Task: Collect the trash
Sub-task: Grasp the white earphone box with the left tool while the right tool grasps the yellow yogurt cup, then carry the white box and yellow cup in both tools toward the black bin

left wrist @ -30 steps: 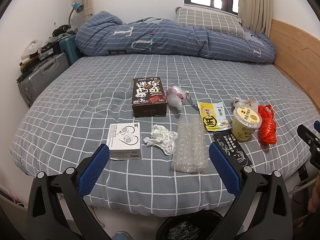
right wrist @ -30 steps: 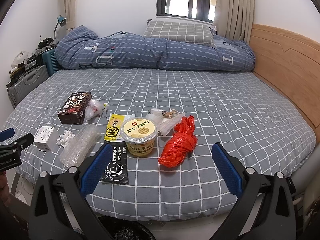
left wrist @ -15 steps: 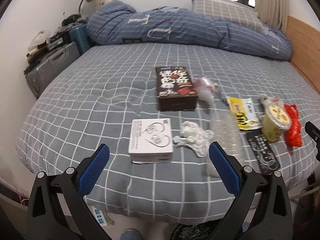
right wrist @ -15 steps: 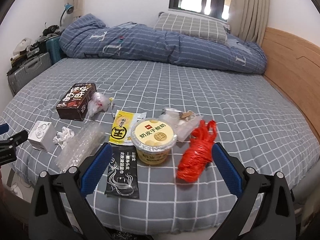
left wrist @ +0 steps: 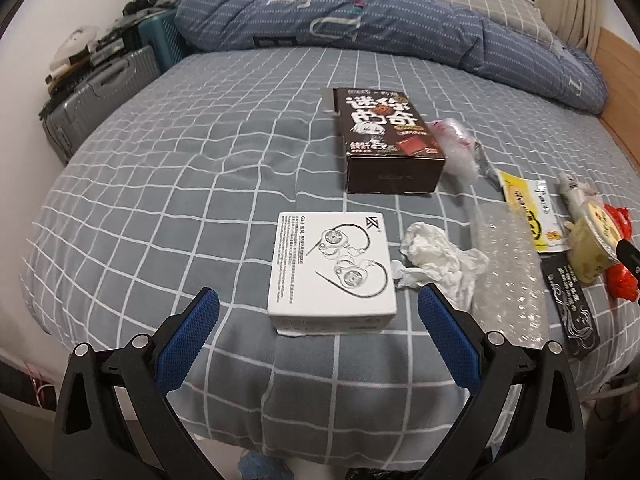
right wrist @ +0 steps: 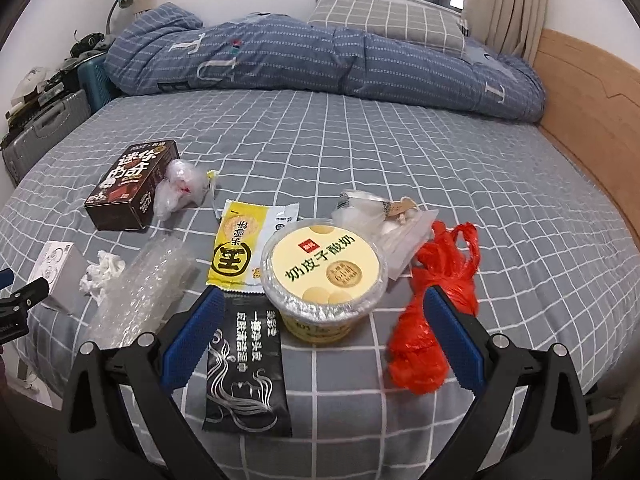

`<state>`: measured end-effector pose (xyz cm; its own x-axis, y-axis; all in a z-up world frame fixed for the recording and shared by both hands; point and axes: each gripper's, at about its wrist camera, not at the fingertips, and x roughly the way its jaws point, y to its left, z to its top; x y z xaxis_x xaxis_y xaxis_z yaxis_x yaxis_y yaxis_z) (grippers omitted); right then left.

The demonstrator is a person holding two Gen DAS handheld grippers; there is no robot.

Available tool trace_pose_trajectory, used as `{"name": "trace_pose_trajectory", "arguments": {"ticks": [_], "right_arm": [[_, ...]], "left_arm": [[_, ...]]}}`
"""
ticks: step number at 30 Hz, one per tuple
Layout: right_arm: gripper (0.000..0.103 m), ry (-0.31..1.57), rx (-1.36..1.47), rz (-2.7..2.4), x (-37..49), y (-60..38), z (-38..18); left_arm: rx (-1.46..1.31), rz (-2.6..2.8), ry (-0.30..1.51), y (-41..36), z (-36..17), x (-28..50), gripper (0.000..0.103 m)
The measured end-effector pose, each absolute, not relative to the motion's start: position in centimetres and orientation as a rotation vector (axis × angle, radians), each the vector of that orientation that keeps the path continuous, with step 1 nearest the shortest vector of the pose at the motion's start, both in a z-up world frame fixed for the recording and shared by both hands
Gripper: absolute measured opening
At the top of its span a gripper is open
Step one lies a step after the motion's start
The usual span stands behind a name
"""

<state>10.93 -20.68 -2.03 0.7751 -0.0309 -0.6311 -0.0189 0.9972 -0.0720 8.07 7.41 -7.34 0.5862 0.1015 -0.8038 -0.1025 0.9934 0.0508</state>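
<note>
Trash lies along the near edge of a grey checked bed (left wrist: 200, 184). My left gripper (left wrist: 318, 308) is open just in front of a white earphone box (left wrist: 330, 268), its blue pads either side of the box's near end. Beside the box lie a crumpled tissue (left wrist: 432, 256), bubble wrap (left wrist: 508, 276) and a dark brown carton (left wrist: 384, 144). My right gripper (right wrist: 322, 308) is open around the near side of a yellow yogurt cup (right wrist: 324, 272). A red plastic bag (right wrist: 436, 308), a black sachet (right wrist: 244, 364) and a yellow packet (right wrist: 236, 252) flank the cup.
A folded blue duvet (right wrist: 320, 60) and a pillow (right wrist: 384, 20) lie at the far end of the bed. Suitcases (left wrist: 100, 96) stand against the left wall, and a wooden headboard (right wrist: 592, 108) is on the right. Clear plastic wrappers (right wrist: 384, 216) sit behind the cup.
Both grippers have moved forward and lower toward the bed. The left one swung left from the bubble wrap to the white box; the right one closed in on the yogurt cup.
</note>
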Motion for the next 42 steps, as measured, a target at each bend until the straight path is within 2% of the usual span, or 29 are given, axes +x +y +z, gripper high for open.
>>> {"name": "trace_pose_trajectory", "arguments": {"ticks": [11,13,17,21,42], "right_arm": [[0.093,0.729,-0.066,-0.022,14.3,-21.4,-3.7],[0.093,0.738,-0.053,-0.011,14.8,-21.5,-4.0],[0.092,0.743,-0.05,-0.005,15.3,-21.4,-4.2],[0.086,0.751,-0.057,-0.002,15.5,-20.9,-4.5],[0.084,0.699,-0.033,0.001,14.3,-21.2,-2.5]], "left_arm": [[0.022,0.115,0.976,7.3,-9.1,10.6,0.095],[0.014,0.117,0.983,7.5,-9.4,10.8,0.09],[0.006,0.103,0.997,7.5,-9.9,11.2,0.086],[-0.012,0.071,1.0,7.5,-10.0,11.5,0.068],[-0.043,0.04,0.948,6.9,-7.8,10.8,0.068]]}}
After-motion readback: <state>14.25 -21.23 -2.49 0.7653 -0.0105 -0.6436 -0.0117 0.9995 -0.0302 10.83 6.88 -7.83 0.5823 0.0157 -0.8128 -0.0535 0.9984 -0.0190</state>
